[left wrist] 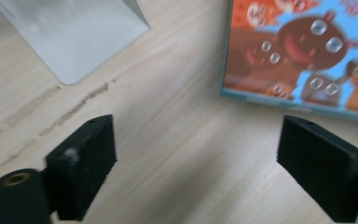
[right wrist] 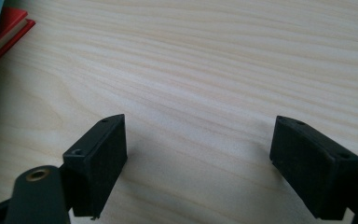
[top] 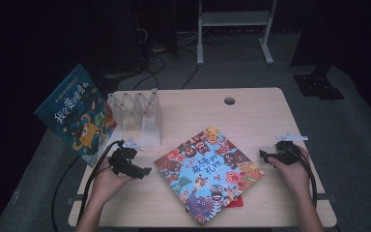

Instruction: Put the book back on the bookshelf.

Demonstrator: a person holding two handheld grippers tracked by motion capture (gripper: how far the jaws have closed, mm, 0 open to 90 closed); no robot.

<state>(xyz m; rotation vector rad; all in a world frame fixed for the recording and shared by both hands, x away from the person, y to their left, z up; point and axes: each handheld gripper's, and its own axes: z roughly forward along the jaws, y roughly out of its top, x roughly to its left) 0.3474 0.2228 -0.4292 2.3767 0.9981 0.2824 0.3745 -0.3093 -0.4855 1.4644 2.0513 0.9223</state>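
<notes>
between both grippers, the picture book (top: 208, 173) lies flat mid-table, long axis diagonal. left gripper (top: 142, 171), jaws spread and empty, sits just beside its near-left corner, nearer than the right gripper (top: 263, 155), also spread, empty.

Red book (top: 237, 202): mostly hidden under the colourful picture book (top: 207, 171); only a corner showed near the table's (top: 251, 111) near right; in the right gripper view it was cut off at the top left edge.
Picture book cover: blurred and cut off at the top and right in the left gripper view.
Clear rack's (top: 142, 113) base: cut off at the top there.
Blue book (top: 77, 115) far left: its lower edge hidden behind the table.
</notes>
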